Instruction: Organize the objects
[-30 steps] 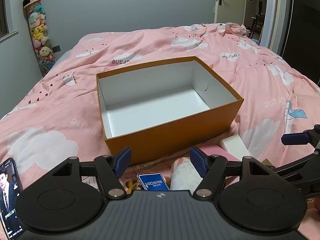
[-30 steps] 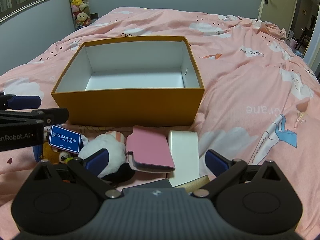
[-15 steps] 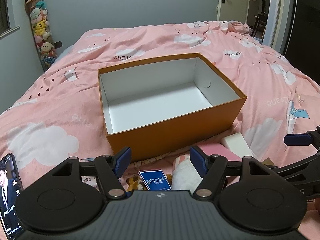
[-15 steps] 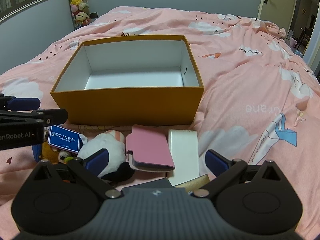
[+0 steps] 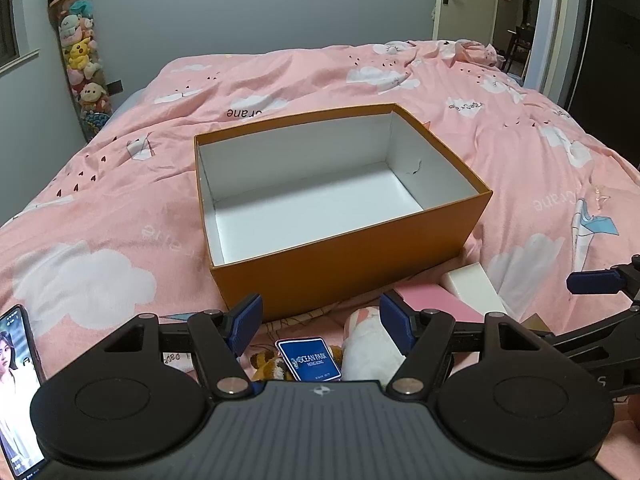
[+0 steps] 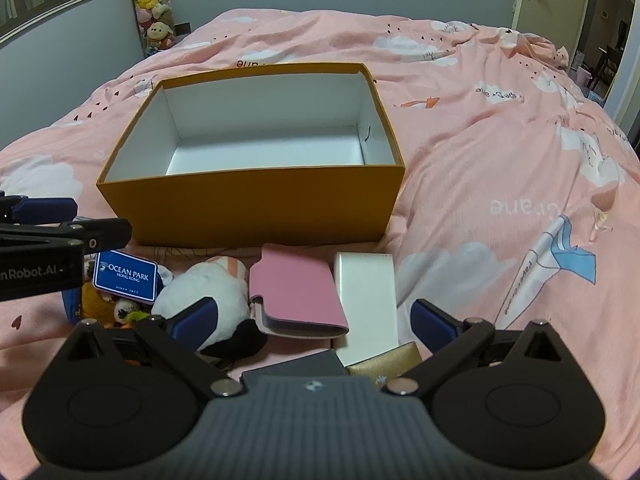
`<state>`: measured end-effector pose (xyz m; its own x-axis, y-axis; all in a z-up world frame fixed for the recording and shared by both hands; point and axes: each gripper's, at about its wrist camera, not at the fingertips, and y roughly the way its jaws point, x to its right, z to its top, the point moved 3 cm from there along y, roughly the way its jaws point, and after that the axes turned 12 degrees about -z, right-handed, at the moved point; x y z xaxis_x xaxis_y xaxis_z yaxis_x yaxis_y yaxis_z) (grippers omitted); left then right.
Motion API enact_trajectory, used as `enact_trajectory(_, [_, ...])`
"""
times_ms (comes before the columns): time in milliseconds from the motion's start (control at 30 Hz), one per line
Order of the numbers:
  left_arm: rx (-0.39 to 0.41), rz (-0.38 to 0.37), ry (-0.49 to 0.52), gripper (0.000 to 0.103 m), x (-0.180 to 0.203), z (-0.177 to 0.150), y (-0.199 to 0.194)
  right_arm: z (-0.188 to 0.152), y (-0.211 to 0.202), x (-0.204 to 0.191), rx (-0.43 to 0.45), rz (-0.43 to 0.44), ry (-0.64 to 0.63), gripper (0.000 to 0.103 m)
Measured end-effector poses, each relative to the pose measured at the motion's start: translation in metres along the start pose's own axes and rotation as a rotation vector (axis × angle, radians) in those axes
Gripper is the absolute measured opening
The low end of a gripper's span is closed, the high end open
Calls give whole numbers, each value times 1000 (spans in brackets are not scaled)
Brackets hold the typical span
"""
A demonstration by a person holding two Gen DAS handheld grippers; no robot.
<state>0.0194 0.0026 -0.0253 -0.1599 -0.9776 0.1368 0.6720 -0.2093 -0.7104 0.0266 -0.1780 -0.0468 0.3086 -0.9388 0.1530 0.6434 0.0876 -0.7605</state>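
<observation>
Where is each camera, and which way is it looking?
Left wrist: sits on the left gripper, low over the bed, looking forward at the open orange box; its own two fingers show, and the right gripper's finger pokes in at the right.
Right wrist: sits on the right gripper, facing the same box from further right; its own fingers show, the left gripper enters at the left.
Both see: box, pink wallet, white box, blue tag, plush toys.

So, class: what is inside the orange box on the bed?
Nothing shows inside the orange box: only its white walls and bare white floor, with a small dark mark on the right wall. From the right wrist view, the near wall hides the front strip of floor.
</observation>
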Motion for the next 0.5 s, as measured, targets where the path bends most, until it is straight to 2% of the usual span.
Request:
enact_trajectory(333, [-26,-20,13,79,4,0,5,0,5,2,-32,1,11,102])
enact_trajectory(500, [-66,-73,12,79,1,-1,10,0,12,6,-75,41,36,102])
